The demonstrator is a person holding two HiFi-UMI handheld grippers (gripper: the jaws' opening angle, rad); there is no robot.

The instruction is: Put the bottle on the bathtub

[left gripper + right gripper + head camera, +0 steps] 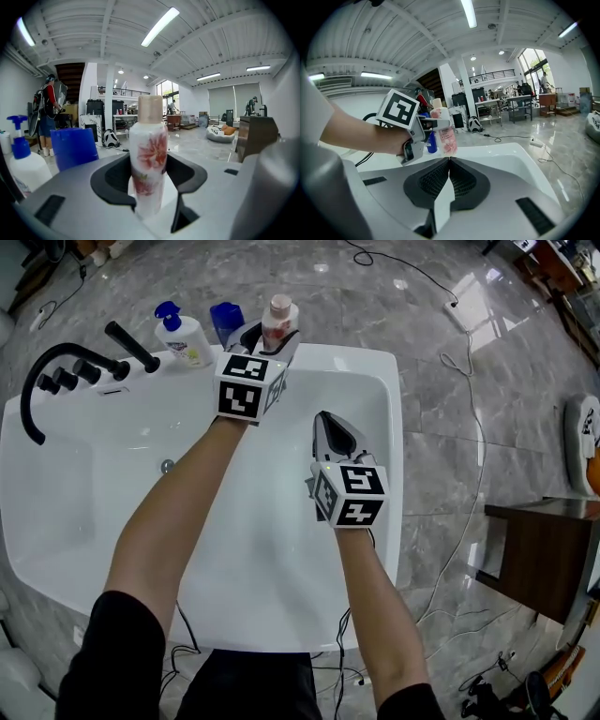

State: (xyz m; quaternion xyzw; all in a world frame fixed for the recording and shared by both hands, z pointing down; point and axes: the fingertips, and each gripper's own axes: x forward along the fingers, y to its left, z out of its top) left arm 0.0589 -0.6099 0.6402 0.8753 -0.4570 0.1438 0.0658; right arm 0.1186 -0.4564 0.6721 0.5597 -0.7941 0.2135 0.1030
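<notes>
1. The left gripper (pixel 152 206) has its jaws drawn in on the bottle (pixel 149 159), a white one with a red flower print and a pale cap. It is gripped low on the body, so it stands upright.
2. That low grip leaves the cap free and the base pointing down, which suits setting it flat. The bottle is at the far rim of the bathtub (pixel 380 381), but whether its base already rests there cannot be told.
3. The right gripper (pixel 449 160) has its jaws pressed together on nothing. It hangs over the basin nearer the person, seemingly kept out of the way.
4. Just left of the bottle, along the same rim, are a blue cup (pixel 225 320) and a pump bottle (pixel 183 338). The black tap (pixel 89 369) is further left, so the bare ledge beside them looks like the intended spot.
</notes>
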